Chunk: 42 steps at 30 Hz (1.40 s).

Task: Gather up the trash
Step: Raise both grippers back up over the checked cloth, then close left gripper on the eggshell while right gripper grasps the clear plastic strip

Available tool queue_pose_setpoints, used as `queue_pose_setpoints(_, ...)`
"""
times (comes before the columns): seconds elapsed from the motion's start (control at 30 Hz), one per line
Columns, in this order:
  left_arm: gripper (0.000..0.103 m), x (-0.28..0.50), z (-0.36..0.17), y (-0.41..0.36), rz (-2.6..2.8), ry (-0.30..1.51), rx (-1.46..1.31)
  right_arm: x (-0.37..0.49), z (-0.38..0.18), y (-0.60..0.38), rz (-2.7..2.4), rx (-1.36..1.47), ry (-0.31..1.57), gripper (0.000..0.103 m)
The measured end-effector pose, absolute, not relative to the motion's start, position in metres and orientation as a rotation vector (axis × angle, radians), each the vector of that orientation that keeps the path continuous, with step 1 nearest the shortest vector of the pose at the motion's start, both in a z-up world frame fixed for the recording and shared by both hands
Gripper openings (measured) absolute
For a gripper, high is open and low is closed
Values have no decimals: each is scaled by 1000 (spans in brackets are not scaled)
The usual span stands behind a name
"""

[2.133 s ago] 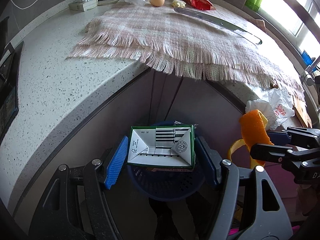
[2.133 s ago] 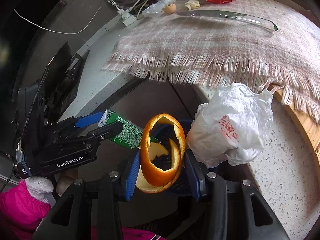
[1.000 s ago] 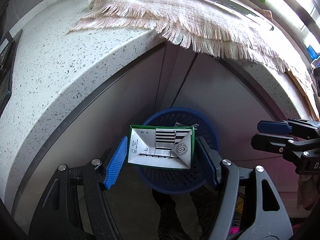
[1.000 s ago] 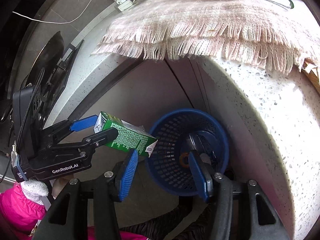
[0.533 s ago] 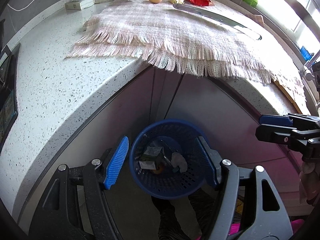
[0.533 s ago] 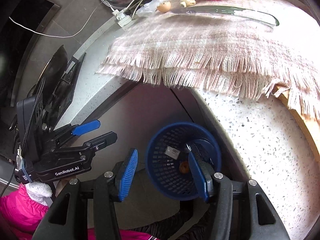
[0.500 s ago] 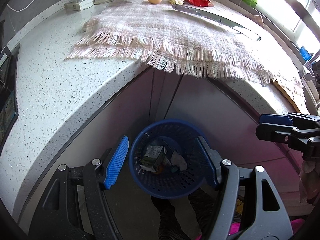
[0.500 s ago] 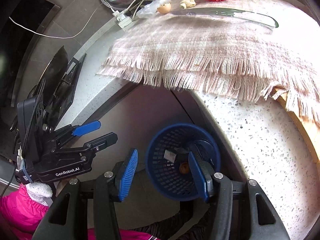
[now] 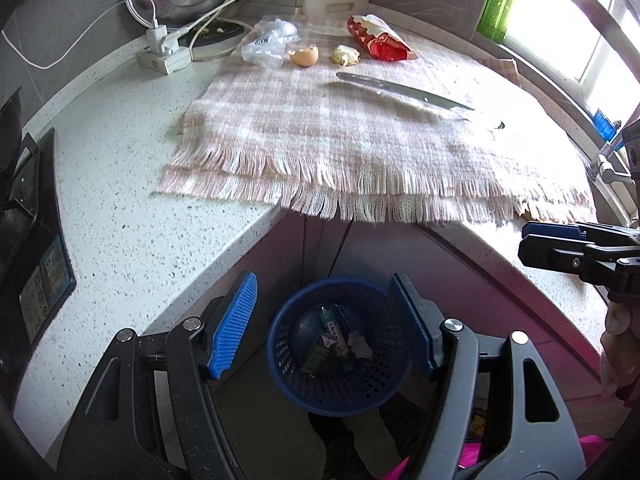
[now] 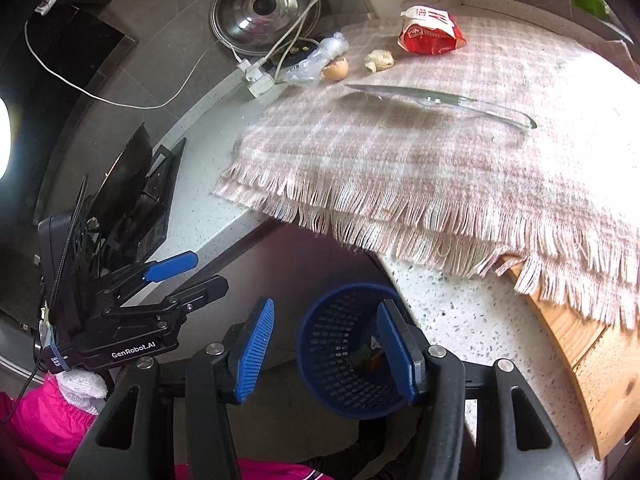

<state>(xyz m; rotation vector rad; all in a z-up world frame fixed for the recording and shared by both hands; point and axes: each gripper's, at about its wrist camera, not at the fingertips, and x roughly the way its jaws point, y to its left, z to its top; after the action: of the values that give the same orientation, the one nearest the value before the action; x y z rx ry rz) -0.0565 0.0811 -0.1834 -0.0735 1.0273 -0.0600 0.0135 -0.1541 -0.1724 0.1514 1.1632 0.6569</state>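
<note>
Your counter (image 9: pixel 120 216) is a speckled white corner top; its front edge curves inward over grey cabinet doors. A pink plaid cloth (image 9: pixel 360 136) covers most of it, fringe hanging past the edge. Bare counter lies left of the cloth.

On the floor below the corner stands the blue bin (image 9: pixel 340 360), upright, mouth open to you. In it lies a green carton (image 9: pixel 320 344), tilted, long axis running roughly toward the far rim, with a pale scrap just beside it on the right.

Trash left on the cloth, at the far side in a row: red wrapper (image 9: pixel 380 38), long axis running from far-left to near-right; clear plastic bag (image 9: pixel 266 42); eggshell (image 9: pixel 304 56), open side up; pale crumb (image 9: pixel 346 55). A clear plastic knife (image 9: pixel 416 94) lies nearer, long axis left to right, tip left.

Your left gripper (image 9: pixel 324 328) hangs over the bin, fingers apart, nothing between them. Your right gripper (image 10: pixel 326 350) is beside it, fingers apart and empty, the bin seen between them.
</note>
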Motion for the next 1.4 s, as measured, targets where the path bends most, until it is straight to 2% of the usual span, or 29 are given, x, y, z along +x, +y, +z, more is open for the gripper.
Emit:
queue_pose_setpoints(0.3, 70, -27, -158, 78, -42, 973, -105, 45, -142, -170, 644, 124, 1092, 60)
queue_pose_setpoints(0.43, 70, -10, -151, 77, -17, 956, -94, 62, -131, -177, 639, 91, 1069, 65)
queue_pose_setpoints(0.63, 70, 21, -140, 79, 15, 932, -104, 92, -122, -182, 648, 26, 1052, 65)
queue_pose_setpoints(1.0, 70, 91, -132, 84, 41, 913, -192, 147, -133, -175, 703, -67, 1076, 65)
queue_pose_setpoints(1.4, 70, 169, -154, 90, 77, 971, -291, 185, -155, -152, 789, -188, 1123, 64)
